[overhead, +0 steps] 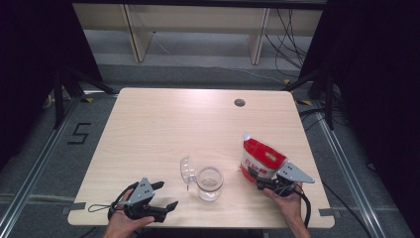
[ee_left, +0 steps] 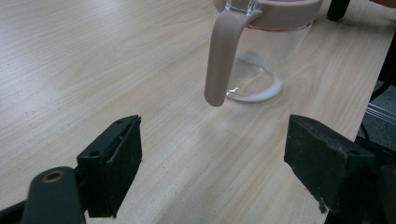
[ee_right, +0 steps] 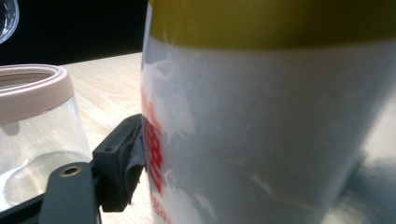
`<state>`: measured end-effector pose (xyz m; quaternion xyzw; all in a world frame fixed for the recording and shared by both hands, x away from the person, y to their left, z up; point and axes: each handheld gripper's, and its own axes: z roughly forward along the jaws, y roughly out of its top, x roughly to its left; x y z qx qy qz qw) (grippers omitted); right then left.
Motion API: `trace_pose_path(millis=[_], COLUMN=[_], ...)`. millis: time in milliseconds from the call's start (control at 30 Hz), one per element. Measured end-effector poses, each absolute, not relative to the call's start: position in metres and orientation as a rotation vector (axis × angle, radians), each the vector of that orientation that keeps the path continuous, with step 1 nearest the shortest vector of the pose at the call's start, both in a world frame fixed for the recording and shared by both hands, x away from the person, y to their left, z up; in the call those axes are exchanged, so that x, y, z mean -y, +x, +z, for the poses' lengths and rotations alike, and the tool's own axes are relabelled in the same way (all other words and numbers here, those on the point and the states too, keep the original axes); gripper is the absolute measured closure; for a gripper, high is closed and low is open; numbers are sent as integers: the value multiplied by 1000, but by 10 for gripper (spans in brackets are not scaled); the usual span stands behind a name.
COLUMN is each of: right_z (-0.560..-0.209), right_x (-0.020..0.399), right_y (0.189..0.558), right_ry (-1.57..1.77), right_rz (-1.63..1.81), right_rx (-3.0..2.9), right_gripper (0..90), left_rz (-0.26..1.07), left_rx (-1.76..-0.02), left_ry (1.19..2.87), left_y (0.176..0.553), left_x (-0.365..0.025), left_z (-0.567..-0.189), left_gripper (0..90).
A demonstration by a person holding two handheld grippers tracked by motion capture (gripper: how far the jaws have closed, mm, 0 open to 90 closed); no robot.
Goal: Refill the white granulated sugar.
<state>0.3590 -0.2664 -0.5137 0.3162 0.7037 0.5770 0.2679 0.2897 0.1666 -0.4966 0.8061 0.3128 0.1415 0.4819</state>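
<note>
Already, the right hand-held gripper (overhead: 268, 181) clamped the red-and-white plastic pouch (overhead: 261, 158); pouring into the lidless clear glass jar (overhead: 209, 183) remained, left hand-held gripper (overhead: 166, 195) wide.

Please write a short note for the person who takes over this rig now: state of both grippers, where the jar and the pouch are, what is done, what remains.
Left gripper: open, holding nothing, resting near the table's front edge, aimed at the jar.
Right gripper: closed on the red and white pouch, which stands upright at the table's right.
Glass jar: centre front, lid flipped open, looks empty.
Done: jar opened, pouch gripped.
Left: probably bring the pouch to the jar and pour.
</note>
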Motion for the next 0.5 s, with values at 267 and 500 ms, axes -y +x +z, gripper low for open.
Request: trace_pose_path(millis=[267, 500], right_z=[-514, -514], right_x=[267, 263], right_y=[361, 360], right_ry=[828, 793], right_rz=[1548, 1578], right_rx=[-1906, -1921], right_gripper=[246, 413], left_rz=[339, 344], left_rx=[-755, -755], left_ry=[1974, 1972], left_y=[290, 290], left_x=[-166, -166], left_z=[-497, -497], left_gripper=[189, 189])
